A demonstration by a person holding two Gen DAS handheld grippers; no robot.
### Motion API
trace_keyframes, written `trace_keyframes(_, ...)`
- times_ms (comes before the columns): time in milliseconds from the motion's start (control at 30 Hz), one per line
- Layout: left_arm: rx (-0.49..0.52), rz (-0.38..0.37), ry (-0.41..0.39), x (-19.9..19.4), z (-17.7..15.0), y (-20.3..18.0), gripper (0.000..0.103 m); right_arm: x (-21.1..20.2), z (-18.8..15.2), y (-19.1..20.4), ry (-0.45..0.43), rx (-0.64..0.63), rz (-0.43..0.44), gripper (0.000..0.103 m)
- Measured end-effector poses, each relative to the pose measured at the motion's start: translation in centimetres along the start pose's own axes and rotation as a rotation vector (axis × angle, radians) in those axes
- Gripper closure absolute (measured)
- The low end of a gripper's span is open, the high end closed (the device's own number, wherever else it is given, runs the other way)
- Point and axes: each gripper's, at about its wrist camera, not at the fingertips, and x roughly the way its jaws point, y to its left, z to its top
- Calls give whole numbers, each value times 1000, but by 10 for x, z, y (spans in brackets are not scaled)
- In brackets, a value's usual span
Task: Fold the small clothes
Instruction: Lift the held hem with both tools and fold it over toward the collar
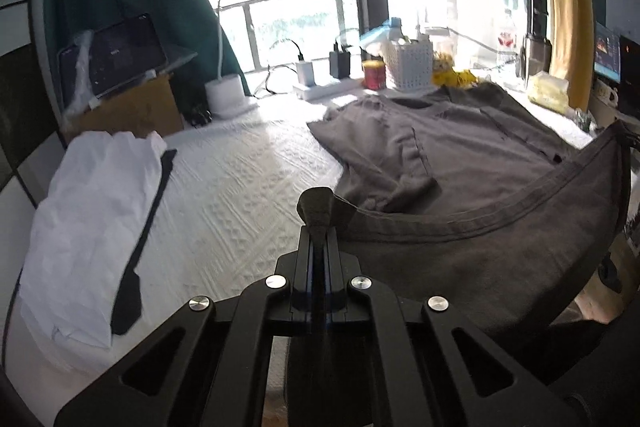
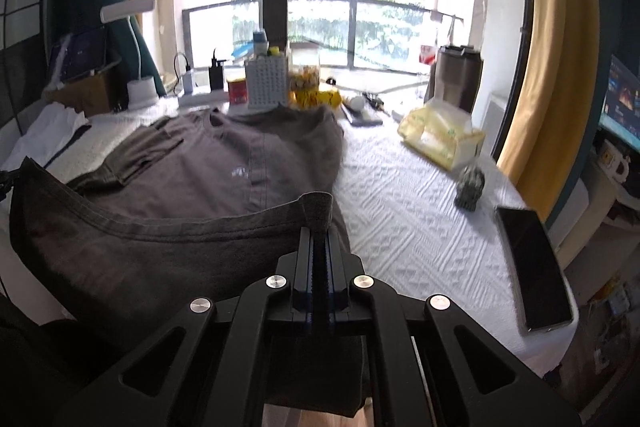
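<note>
A grey T-shirt [image 1: 472, 151] lies front up on the white textured table cover, collar toward the window, its left sleeve folded in. It also shows in the right wrist view [image 2: 224, 167]. My left gripper [image 1: 319, 227] is shut on the left corner of the shirt's bottom hem. My right gripper [image 2: 319, 227] is shut on the right corner of the hem. The hem [image 2: 168, 223] hangs lifted in a sagging curve between the two grippers, above the shirt's body.
A white garment with a black strip [image 1: 92, 227] lies at the left. At the back stand a lamp base [image 1: 226, 93], chargers, a red can [image 1: 374, 75] and a white basket [image 2: 267, 83]. At the right lie a yellow tissue pack [image 2: 440, 137], a small figurine [image 2: 471, 187] and a phone [image 2: 534, 263].
</note>
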Motion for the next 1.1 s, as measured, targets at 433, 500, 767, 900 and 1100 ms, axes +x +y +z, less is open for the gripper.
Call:
trace_keyframes(433, -38, 21, -157, -5, 41, 14, 101, -12, 34, -15, -148, 50, -17, 97)
trace_keyframes(500, -44, 22, -175, -5, 45, 16, 101, -10, 40, -16, -162, 54, -16, 97)
trace_keyframes(767, -45, -9, -251, 3, 65, 17, 101, 2, 68, -14, -200, 10, -37, 97)
trace_keyframes(900, -42, -10, -282, 9, 77, 18, 101, 8, 78, -17, -220, 16, -53, 97)
trace_keyframes(1100, 48, 13, -327, 20, 101, 15, 101, 26, 93, -20, -226, -12, -82, 97)
